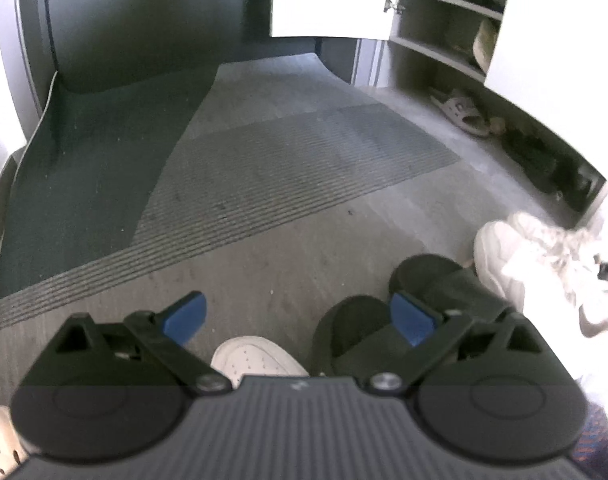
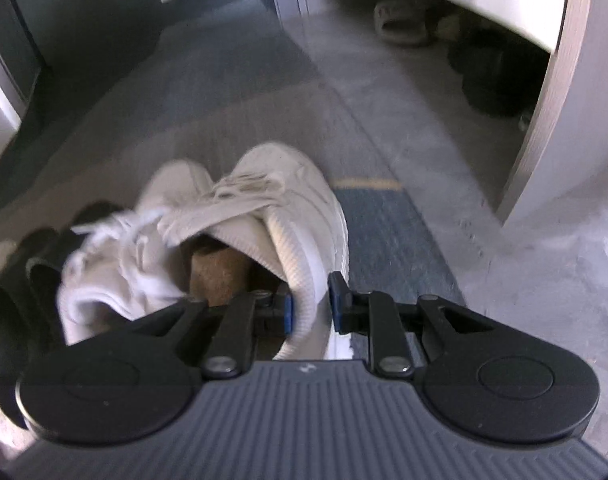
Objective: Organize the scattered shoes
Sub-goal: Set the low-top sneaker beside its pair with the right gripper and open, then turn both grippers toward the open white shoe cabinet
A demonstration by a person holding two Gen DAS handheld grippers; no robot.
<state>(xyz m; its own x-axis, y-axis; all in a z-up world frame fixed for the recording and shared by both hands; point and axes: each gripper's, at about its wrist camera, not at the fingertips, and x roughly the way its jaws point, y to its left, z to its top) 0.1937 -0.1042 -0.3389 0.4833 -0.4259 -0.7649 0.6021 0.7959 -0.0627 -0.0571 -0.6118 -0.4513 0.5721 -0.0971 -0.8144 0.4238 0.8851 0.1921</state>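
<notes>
My right gripper [image 2: 311, 307] is shut on the ribbed heel collar of a white lace-up sneaker [image 2: 299, 200], whose toe points away from me. A second white sneaker [image 2: 143, 256] lies against its left side, laces loose. Whether it is lifted too I cannot tell. A pair of black slides [image 2: 19, 292] sits further left. In the left wrist view my left gripper [image 1: 299, 318] stands open above the floor with nothing between its fingers. Under it are the black slides [image 1: 368, 320] and a white shoe toe [image 1: 255, 358]. The white sneakers [image 1: 520, 260] show at the right edge.
An open shoe cabinet [image 1: 436, 52] with shelves stands at the back right. A beige slide [image 1: 462, 114] and dark shoes [image 1: 544, 160] sit beneath it. A grey striped mat [image 1: 283, 176] covers the floor. There is a blue mat [image 2: 388, 236] and a cabinet side panel [image 2: 544, 120] to the right.
</notes>
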